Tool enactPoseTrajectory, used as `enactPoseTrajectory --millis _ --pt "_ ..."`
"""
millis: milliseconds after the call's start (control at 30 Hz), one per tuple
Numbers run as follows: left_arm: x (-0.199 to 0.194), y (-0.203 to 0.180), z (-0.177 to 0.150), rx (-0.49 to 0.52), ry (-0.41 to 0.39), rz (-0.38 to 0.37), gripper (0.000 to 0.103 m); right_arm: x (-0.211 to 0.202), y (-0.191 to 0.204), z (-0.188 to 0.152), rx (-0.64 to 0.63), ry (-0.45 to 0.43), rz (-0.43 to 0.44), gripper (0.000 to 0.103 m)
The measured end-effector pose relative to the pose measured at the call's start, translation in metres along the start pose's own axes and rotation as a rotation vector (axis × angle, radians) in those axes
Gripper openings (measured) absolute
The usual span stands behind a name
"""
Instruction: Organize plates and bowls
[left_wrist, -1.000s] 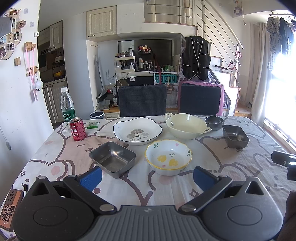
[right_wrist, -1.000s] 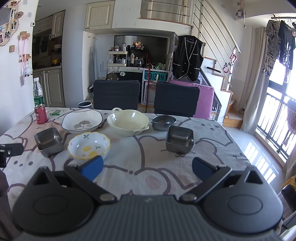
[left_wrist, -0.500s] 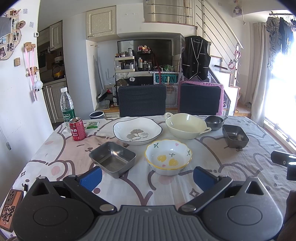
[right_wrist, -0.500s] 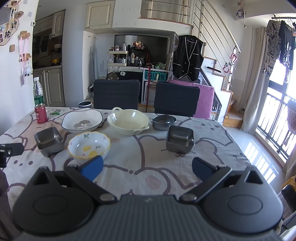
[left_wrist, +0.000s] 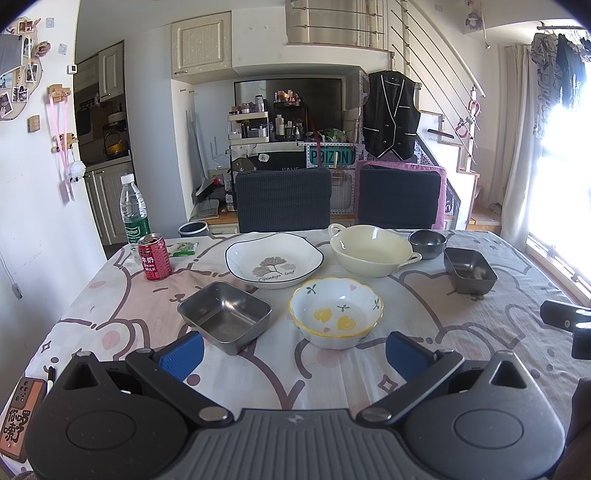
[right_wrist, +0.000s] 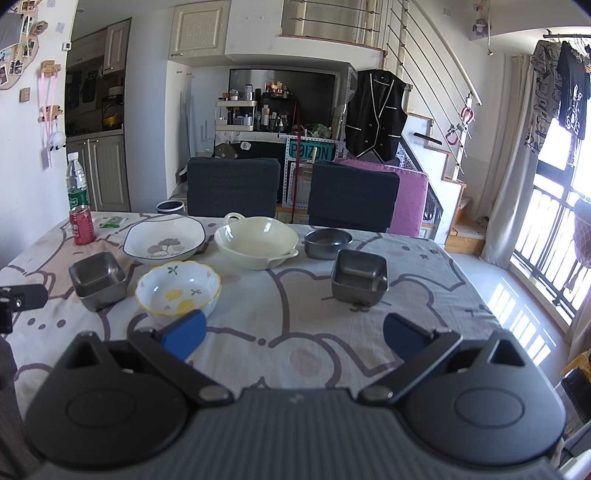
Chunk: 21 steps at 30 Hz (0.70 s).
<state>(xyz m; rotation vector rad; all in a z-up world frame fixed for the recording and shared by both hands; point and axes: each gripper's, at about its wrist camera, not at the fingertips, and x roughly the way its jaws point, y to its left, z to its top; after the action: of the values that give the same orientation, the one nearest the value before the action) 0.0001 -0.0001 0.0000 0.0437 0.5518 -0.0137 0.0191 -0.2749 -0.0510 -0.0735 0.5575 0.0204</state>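
Several dishes sit on the table. A yellow-rimmed floral bowl (left_wrist: 335, 312) (right_wrist: 178, 288) stands nearest, with a square steel dish (left_wrist: 224, 315) (right_wrist: 98, 278) to its left. Behind them lie a white leaf-print plate (left_wrist: 274, 259) (right_wrist: 164, 239) and a cream handled bowl (left_wrist: 371, 249) (right_wrist: 256, 240). A small dark round bowl (left_wrist: 427, 243) (right_wrist: 327, 242) and a second square steel dish (left_wrist: 469, 269) (right_wrist: 359, 277) sit to the right. My left gripper (left_wrist: 293, 352) is open just short of the floral bowl. My right gripper (right_wrist: 293, 334) is open, empty, short of the right steel dish.
A red can (left_wrist: 154, 257) and a water bottle (left_wrist: 134, 215) stand at the table's far left. Two dark chairs (left_wrist: 283, 199) (right_wrist: 352, 199) line the far edge. A phone-like object (left_wrist: 17, 410) lies at the near left corner. The cartoon-print tablecloth (right_wrist: 295, 295) covers the table.
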Motion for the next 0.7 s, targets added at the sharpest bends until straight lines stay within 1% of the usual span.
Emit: enactPoseTrajectory --millis 267,500,600,700 --pt "0.0 0.0 0.0 -0.001 0.0 0.003 0.103 0.0 0.0 0.0 0.001 -0.001 0.0 0.103" --pt "-0.002 0.001 -0.002 -0.004 0.01 0.022 0.103 0.0 0.004 0.0 -0.016 0.003 -0.001 0.103" --pt "0.003 0.002 0.001 -0.013 0.021 0.033 0.103 0.004 0.002 -0.005 -0.03 0.018 0.012 0.103" --pt "0.009 0.003 0.005 -0.019 0.038 0.05 0.103 0.008 0.004 -0.001 -0.047 0.032 0.04 0.103"
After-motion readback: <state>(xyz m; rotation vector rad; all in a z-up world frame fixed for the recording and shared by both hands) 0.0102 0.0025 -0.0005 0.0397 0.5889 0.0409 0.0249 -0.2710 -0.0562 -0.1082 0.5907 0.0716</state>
